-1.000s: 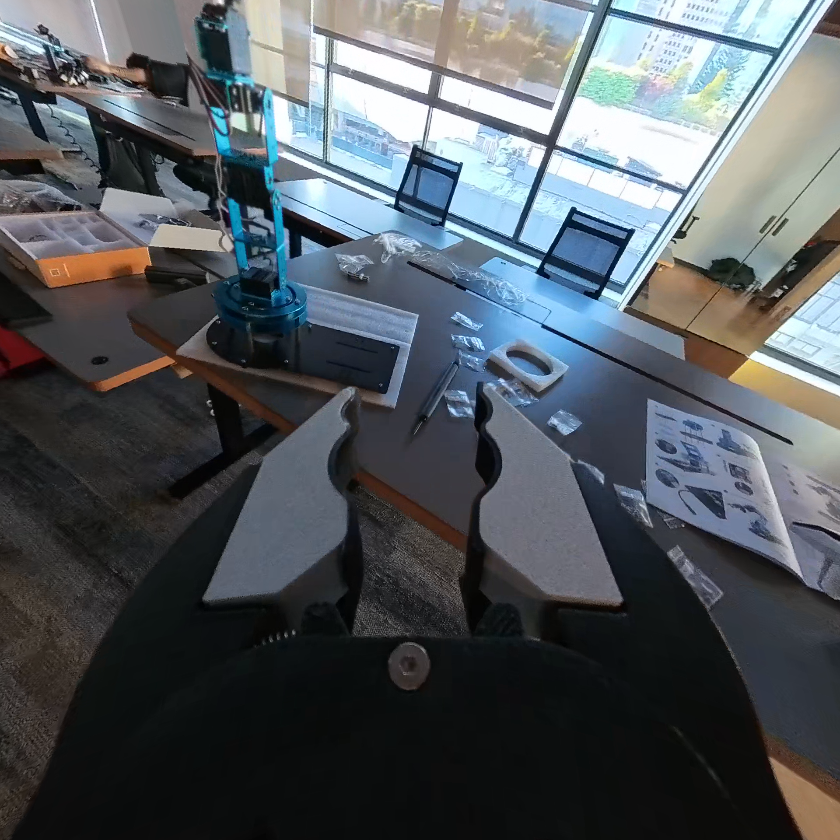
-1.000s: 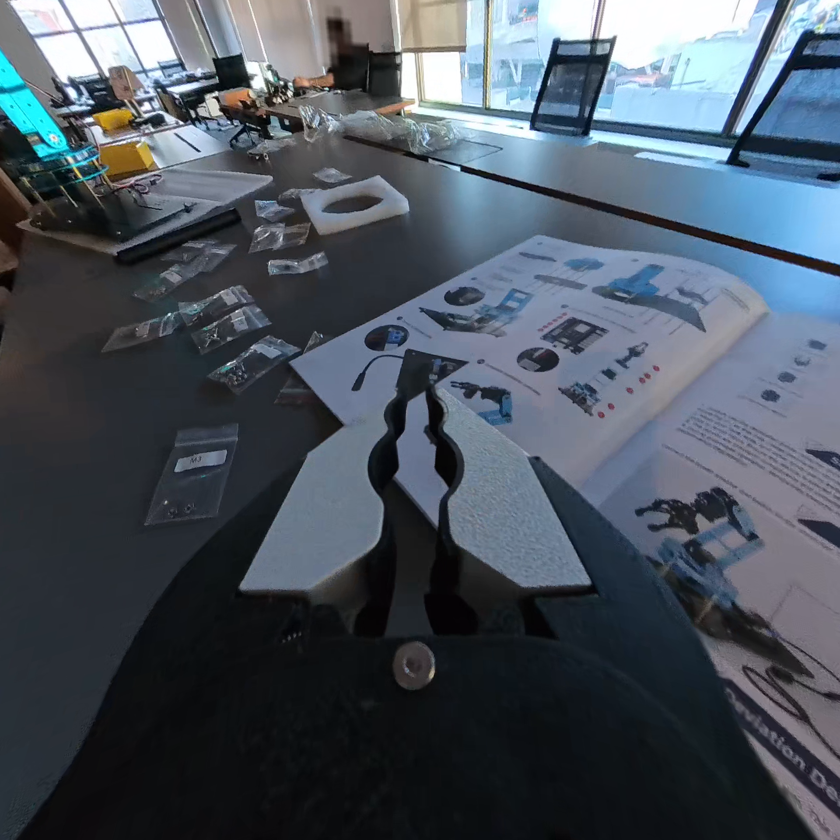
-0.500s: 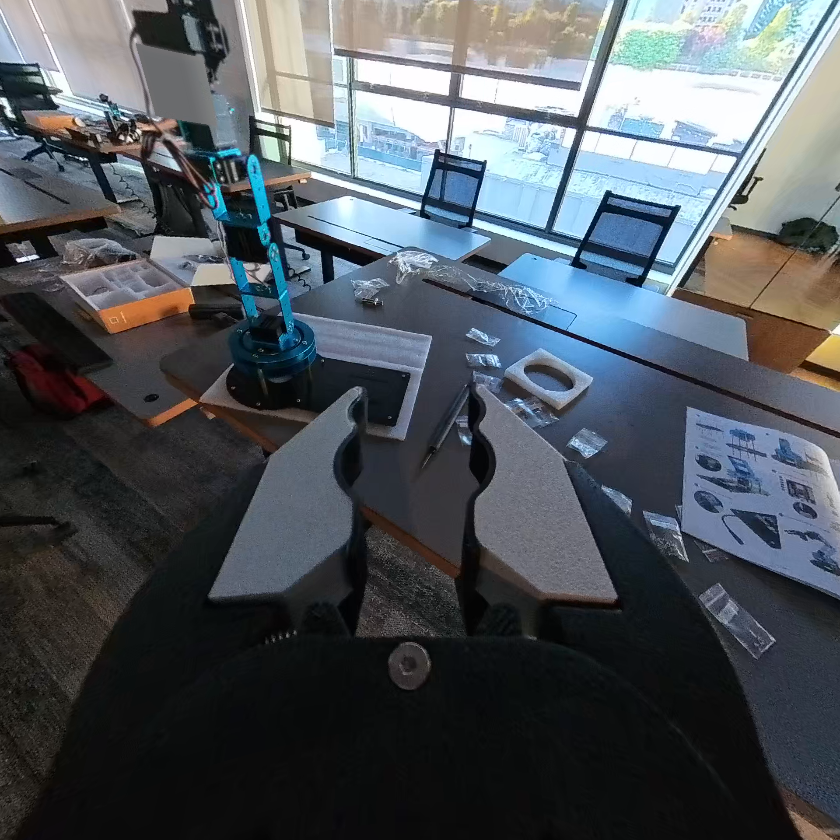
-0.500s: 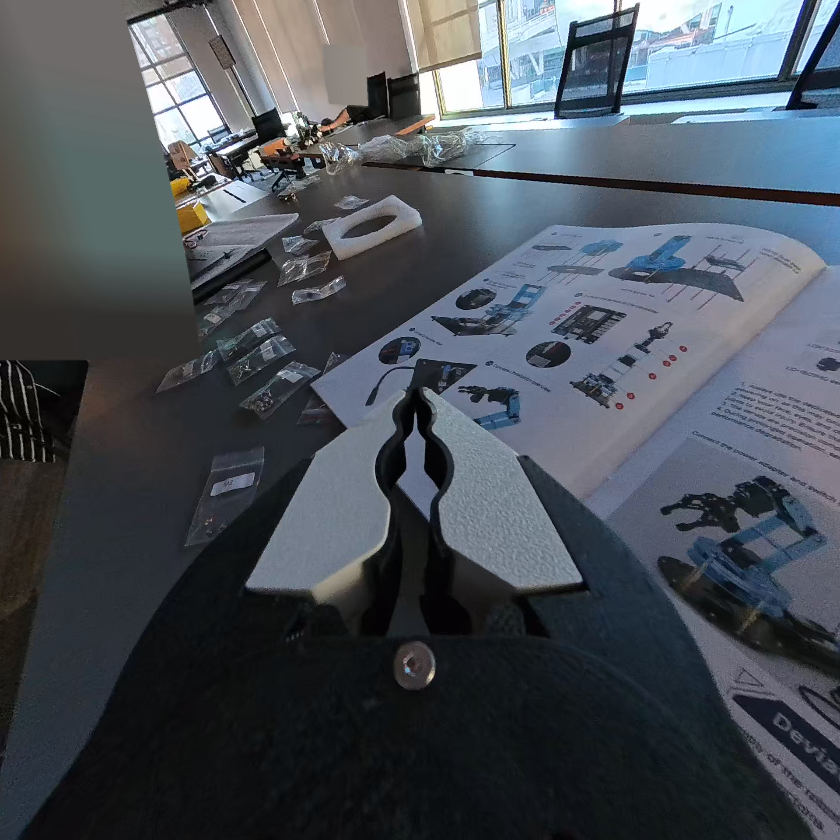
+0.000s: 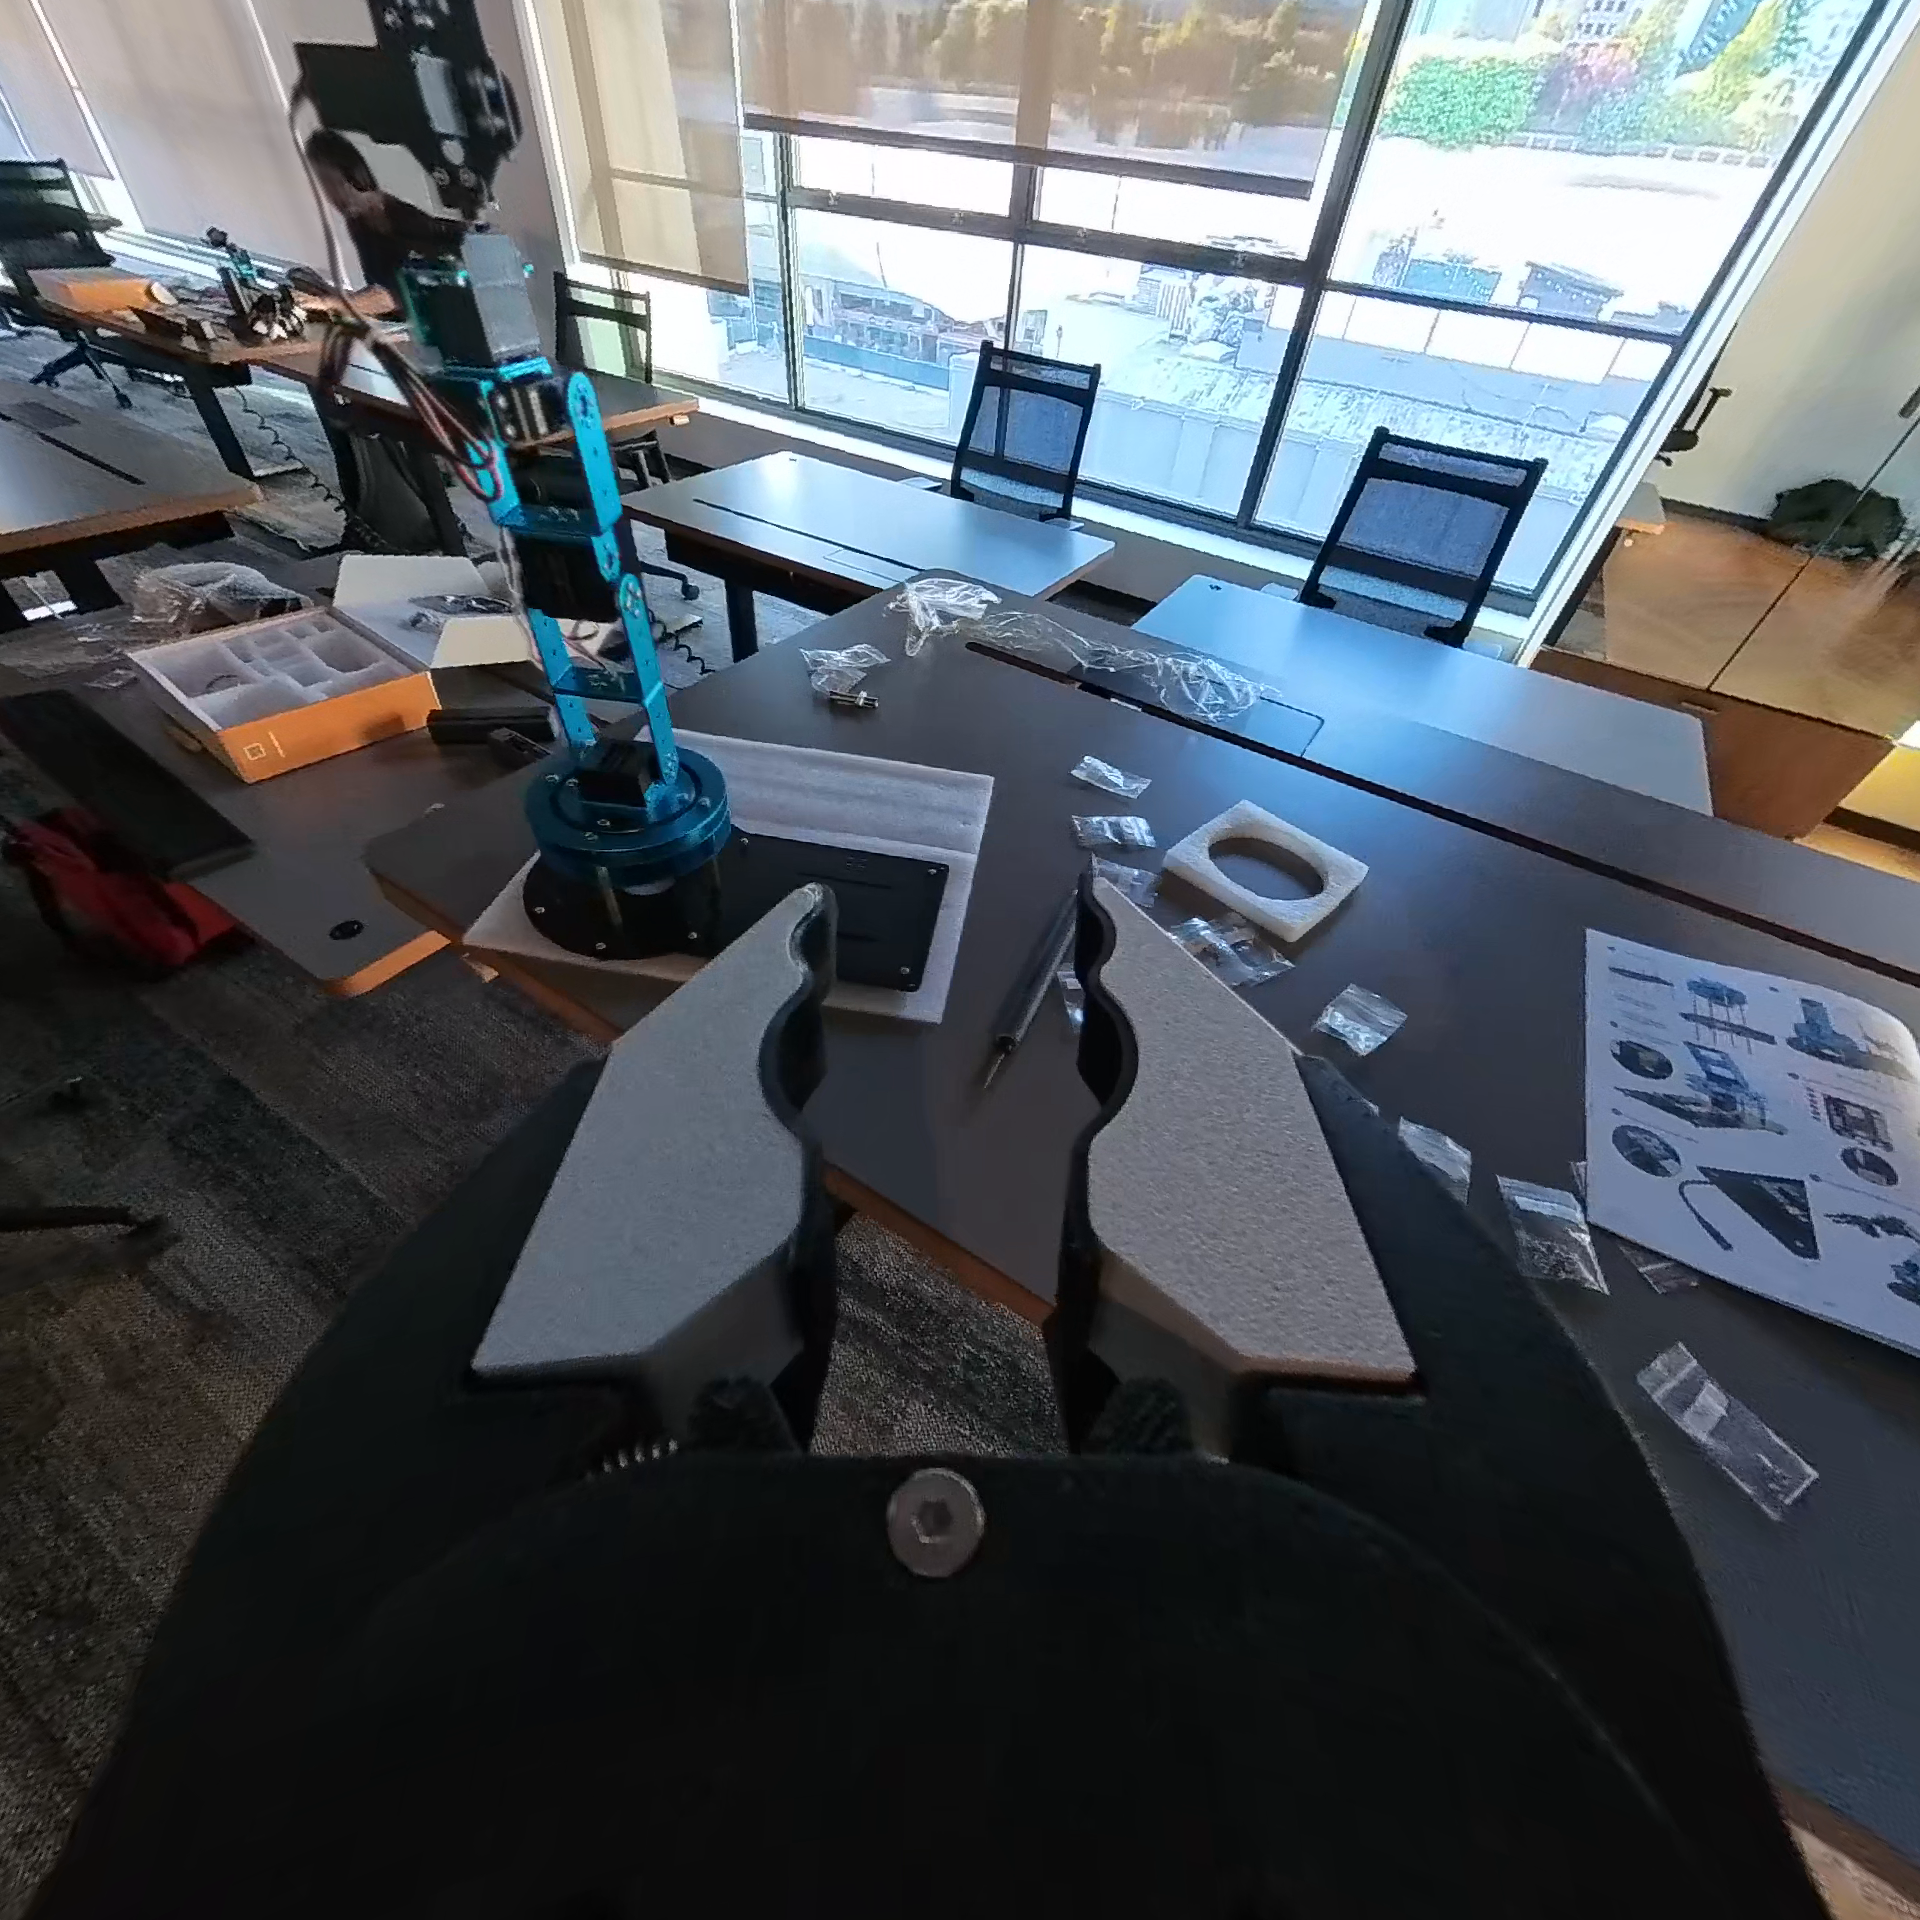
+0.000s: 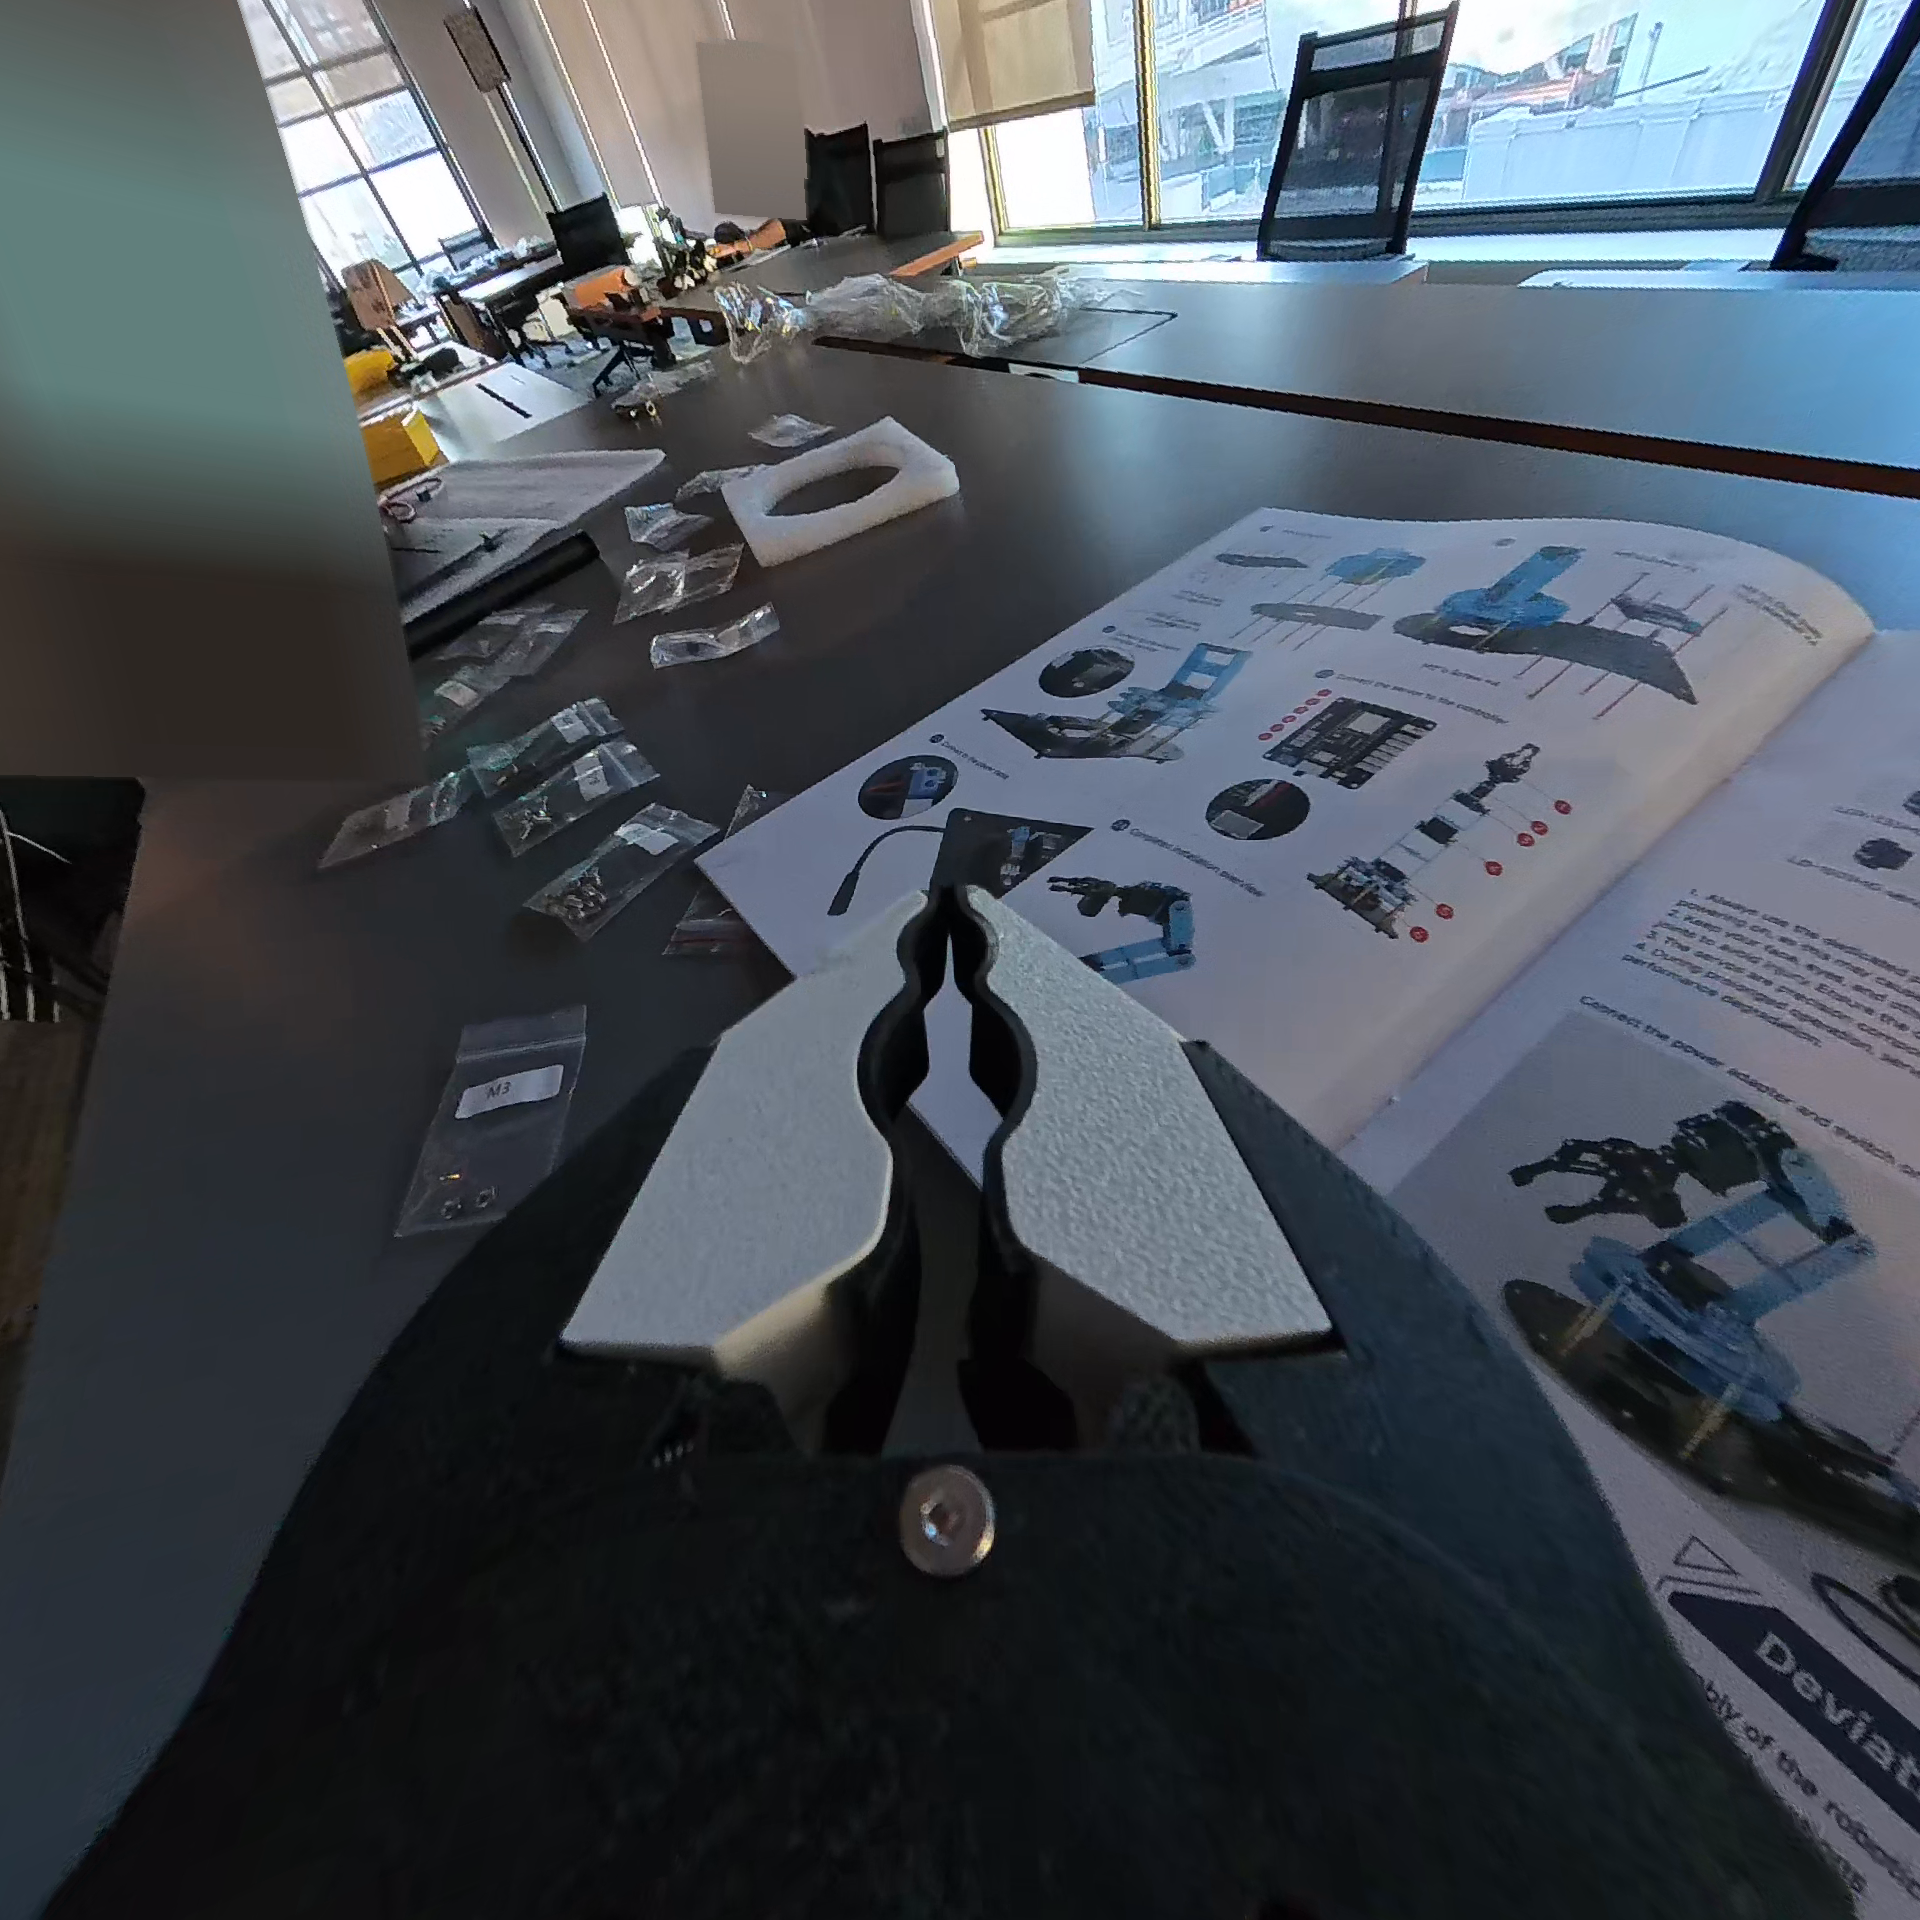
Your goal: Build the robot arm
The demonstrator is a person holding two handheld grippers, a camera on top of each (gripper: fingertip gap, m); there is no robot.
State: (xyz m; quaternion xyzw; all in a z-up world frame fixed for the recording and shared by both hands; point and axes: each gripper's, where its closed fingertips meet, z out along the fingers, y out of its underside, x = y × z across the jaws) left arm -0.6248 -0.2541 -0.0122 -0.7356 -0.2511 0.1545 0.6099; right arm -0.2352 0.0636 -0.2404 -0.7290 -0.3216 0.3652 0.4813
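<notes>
My left gripper [image 5: 951, 909] is open and empty, held in the air off the near edge of a dark table [image 5: 1455, 966]. Beyond it stands a blue robot arm kit [image 5: 613, 769] on a black plate over white foam. A dark screwdriver [image 5: 1029, 987] lies just past the fingertips. My right gripper [image 6: 951, 902] is shut with nothing in it, low over the near corner of an open instruction booklet [image 6: 1403, 790]. Small clear bags of screws [image 6: 613, 873] lie left of it, and one labelled bag [image 6: 499, 1117] lies nearest.
A white foam ring [image 5: 1262, 871] [image 6: 842, 488] lies mid-table. Crumpled plastic wrap [image 5: 1091, 644] sits at the far edge. An orange parts box [image 5: 281, 686] rests on a lower desk to the left. Two black chairs [image 5: 1413, 540] stand by the windows. A blurred patch covers the right wrist view's left side. The left gripper's tips are roughly 55 centimeters from the right gripper's.
My left gripper has drawn back and risen, so more of the blue arm and the room shows. My right gripper's jaws have closed from a narrow gap to shut, staying over the booklet.
</notes>
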